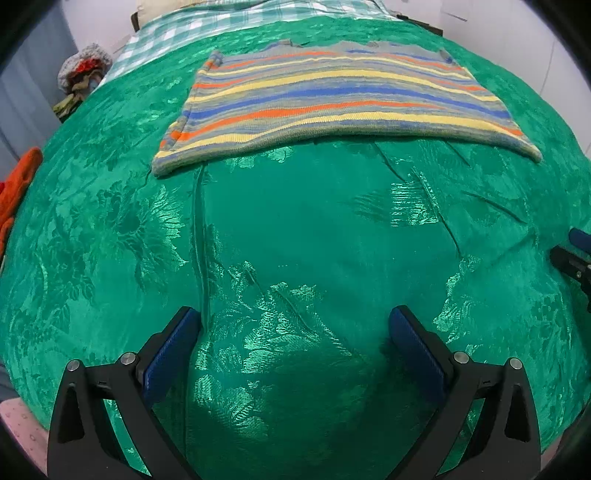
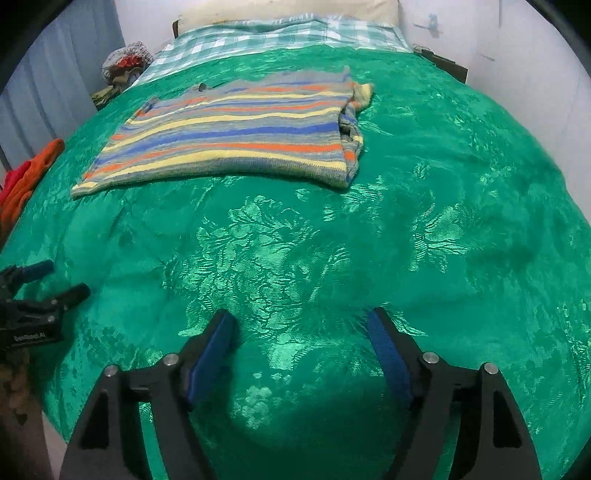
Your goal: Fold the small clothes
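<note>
Left wrist view
- Left gripper [image 1: 295, 325]: black arms with blue pads rise from the bottom of the frame; fingers set wide apart, holding nothing, with only bedcover between them.
- Striped knitted garment in grey, blue, orange and yellow [image 1: 332, 103]: lies flat in the upper middle of the frame, folded into a broad shape, its grey hem edge nearest the camera; well apart from the gripper fingers.
- Shiny green bedcover with a woven leaf pattern [image 1: 295, 229]: fills most of the frame, with several creases running below the garment.
- Right gripper [image 1: 576, 251]: only a black and blue tip shows at the right edge; its spread cannot be judged here.
- Orange cloth [image 1: 20, 184]: at the left edge, on the rim of the bedcover.
- Teal and white checked sheet [image 1: 166, 33]: across the top of the frame, beyond the garment.

Right wrist view
- Right gripper [image 2: 301, 325]: fingers spread apart at the bottom, nothing between them but bedcover [image 2: 406, 229].
- Garment [image 2: 229, 136]: upper left of centre, flat, with a bunched sleeve at its right end; far from the fingers.
- Left gripper [image 2: 48, 280]: at the left edge, its two tips parted, just above the cover.
- Orange cloth [image 2: 33, 170]: left edge.
- Checked sheet [image 2: 277, 33]: top, with a pale pillow [image 2: 288, 7] above it.
</note>
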The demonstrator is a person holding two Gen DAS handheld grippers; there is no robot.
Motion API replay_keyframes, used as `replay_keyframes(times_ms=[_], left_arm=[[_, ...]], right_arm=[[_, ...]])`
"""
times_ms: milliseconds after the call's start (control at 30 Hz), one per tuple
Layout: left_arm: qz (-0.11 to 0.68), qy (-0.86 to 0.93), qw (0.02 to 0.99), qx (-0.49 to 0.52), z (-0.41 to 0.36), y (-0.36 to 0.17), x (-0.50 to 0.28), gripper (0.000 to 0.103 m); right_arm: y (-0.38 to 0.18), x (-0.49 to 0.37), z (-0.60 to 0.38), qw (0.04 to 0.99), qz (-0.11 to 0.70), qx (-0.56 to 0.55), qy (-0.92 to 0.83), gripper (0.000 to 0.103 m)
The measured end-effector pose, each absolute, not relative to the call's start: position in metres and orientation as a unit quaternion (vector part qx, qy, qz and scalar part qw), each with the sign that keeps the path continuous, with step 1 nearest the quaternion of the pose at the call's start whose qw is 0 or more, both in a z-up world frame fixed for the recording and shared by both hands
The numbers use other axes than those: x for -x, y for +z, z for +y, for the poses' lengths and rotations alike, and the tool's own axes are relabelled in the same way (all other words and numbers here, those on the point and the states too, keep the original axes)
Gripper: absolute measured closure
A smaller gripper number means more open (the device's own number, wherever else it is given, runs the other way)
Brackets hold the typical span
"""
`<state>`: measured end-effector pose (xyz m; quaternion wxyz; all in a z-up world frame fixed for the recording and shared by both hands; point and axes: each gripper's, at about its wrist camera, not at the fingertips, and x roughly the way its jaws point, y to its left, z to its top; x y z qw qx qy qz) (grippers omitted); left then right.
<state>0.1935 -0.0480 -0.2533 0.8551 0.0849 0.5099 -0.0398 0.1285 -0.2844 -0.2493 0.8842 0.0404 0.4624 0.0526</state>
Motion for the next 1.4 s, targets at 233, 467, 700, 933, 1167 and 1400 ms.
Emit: replay_keyframes(times_ms=[233, 467, 700, 933, 1167, 1400], left_arm=[[0.508, -0.042, 0.856, -0.086, -0.047, -0.254, -0.194, 0.001], [0.508, -0.044, 0.855, -0.090, -0.048, -0.252, -0.192, 0.001], [0.473, -0.120, 0.862, -0.137, -0.087, -0.198, -0.174, 0.001], [0.427, -0.269, 0.844, -0.182, -0.223, -0.186, -0.236, 0.002], [0.450, -0.293, 0.814, -0.224, -0.297, -0.233, -0.288, 0.022], [0.448, -0.289, 0.830, -0.162, -0.294, -0.220, -0.294, 0.094]], right_arm=[[-0.253, -0.130, -0.281, 0.886, 0.459, -0.032, 0.054, 0.021], [-0.253, -0.129, -0.281, 0.887, 0.458, -0.030, 0.053, 0.021], [-0.212, -0.142, -0.323, 0.870, 0.466, -0.119, 0.106, 0.021], [-0.173, -0.265, -0.407, 0.865, 0.434, -0.214, 0.133, 0.021], [-0.220, -0.382, -0.423, 0.800, 0.495, -0.287, 0.179, 0.022], [-0.251, -0.436, -0.407, 0.784, 0.490, -0.335, 0.181, 0.095]])
